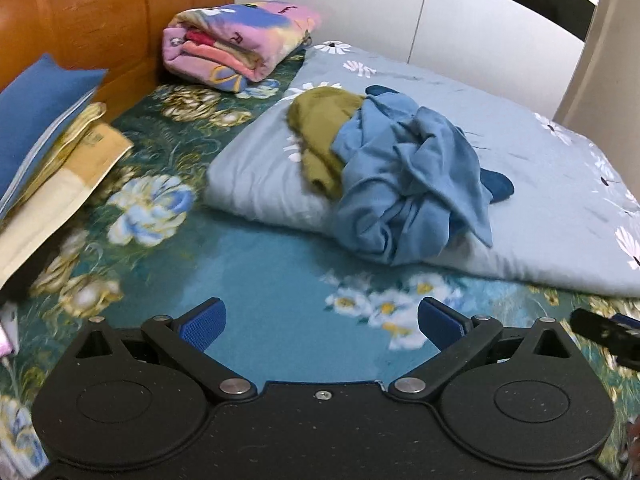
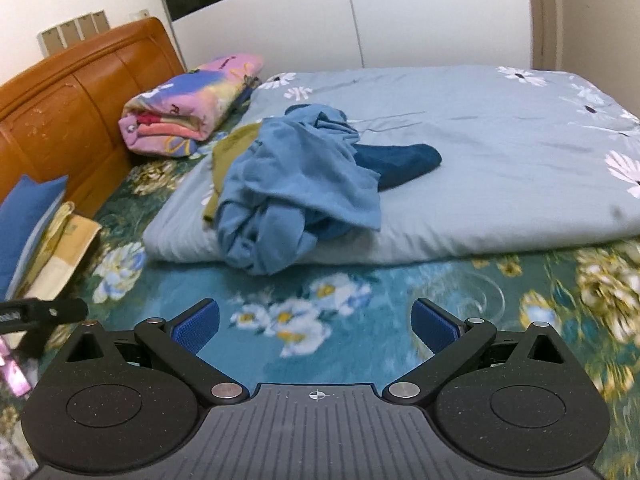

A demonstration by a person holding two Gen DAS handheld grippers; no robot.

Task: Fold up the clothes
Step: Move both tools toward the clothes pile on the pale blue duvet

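A crumpled light blue garment (image 1: 408, 184) (image 2: 296, 184) lies heaped on the near edge of a folded pale blue quilt (image 1: 540, 184) (image 2: 500, 168). An olive green garment (image 1: 320, 132) (image 2: 228, 152) sits under it on the left, and a dark teal piece (image 1: 498, 186) (image 2: 400, 162) sticks out on the right. My left gripper (image 1: 322, 326) is open and empty above the floral bedsheet (image 1: 260, 264), short of the pile. My right gripper (image 2: 316, 322) is open and empty, also short of the pile.
A folded pink and blue blanket (image 1: 236, 40) (image 2: 188, 104) lies by the orange wooden headboard (image 1: 88, 20) (image 2: 68, 120). A blue pillow (image 1: 36, 116) (image 2: 24, 224) and a yellow one (image 1: 60, 192) are at the left. White wardrobe doors (image 2: 360, 20) stand behind the bed.
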